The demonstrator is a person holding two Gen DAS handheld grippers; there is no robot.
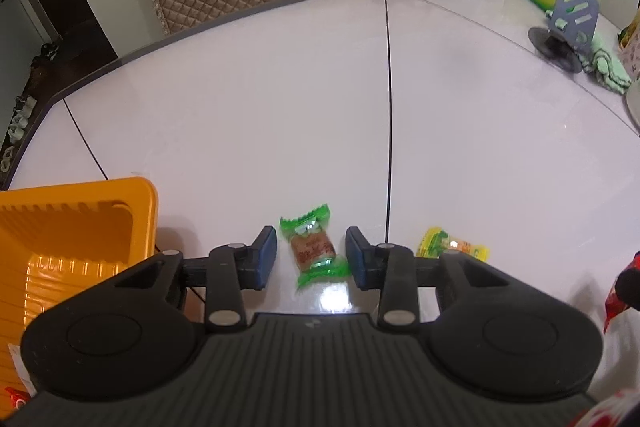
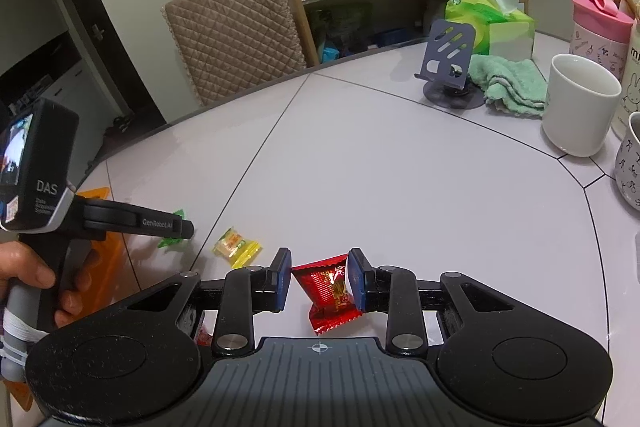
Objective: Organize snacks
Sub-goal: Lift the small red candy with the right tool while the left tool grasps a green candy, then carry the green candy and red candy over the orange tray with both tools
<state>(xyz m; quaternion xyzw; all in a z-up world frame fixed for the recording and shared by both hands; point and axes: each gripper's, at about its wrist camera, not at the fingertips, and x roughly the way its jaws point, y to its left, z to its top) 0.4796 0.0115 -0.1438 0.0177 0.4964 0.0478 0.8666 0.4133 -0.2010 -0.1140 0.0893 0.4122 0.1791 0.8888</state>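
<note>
Between the two blue pads of the left gripper (image 1: pixel 311 255), on the white table (image 1: pixel 280 99), lies a green-wrapped candy (image 1: pixel 313 250). Its long axis runs from 11 o'clock to 5 o'clock, one twisted end pointing away toward the far table edge, the other toward the gripper body. The jaws stand spread on either side of it, with a gap at each pad, so nothing is pinched.

At 3 o'clock from that candy, just beyond the right pad, a yellow-wrapped candy (image 1: pixel 452 246) lies flat with its long axis running about 9 to 3. At 9 o'clock sits an orange basket (image 1: pixel 132 211), its corner near the left pad but apart from it.

Seen from the right wrist, the right gripper (image 2: pixel 319 281) has its jaws pressed onto a red-wrapped candy (image 2: pixel 330 291). The packet is tilted, long axis roughly 11 to 5, its lower crimped end hanging toward the gripper body; whether it touches the table I cannot tell. The yellow candy (image 2: pixel 236 242) lies at 10 o'clock from it, well apart.

Farther off at 1 o'clock stand a grey phone stand (image 2: pixel 450 61), a green cloth (image 2: pixel 508 83), a tissue pack (image 2: pixel 496 19) and a white mug (image 2: pixel 578 105), none between the grippers and the candies.
</note>
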